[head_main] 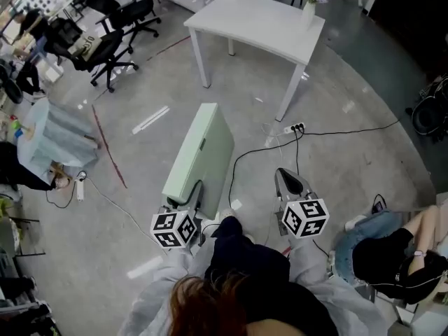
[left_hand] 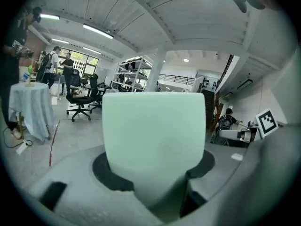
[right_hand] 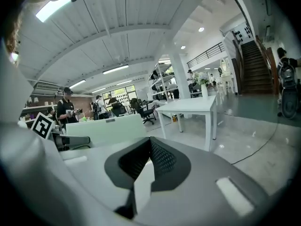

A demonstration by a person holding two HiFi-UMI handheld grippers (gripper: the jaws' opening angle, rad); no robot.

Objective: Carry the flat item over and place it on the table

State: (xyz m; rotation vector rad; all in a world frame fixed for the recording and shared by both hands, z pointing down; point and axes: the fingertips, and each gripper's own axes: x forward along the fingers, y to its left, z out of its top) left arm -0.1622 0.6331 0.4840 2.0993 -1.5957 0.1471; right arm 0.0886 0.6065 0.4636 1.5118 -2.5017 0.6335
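Over concrete floor [head_main: 343,159], left tongs [head_main: 194,196] grip the green panel [head_main: 199,145] by its near end; right tongs [head_main: 290,180] closed alongside.

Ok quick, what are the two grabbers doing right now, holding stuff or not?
Left gripper: jaws closed on the pale green flat item.
Right gripper: jaws closed, holding nothing.

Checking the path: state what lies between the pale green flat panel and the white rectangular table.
Head view: only bare grey concrete floor between pale green panel and white table; a white power strip lies off to the right.
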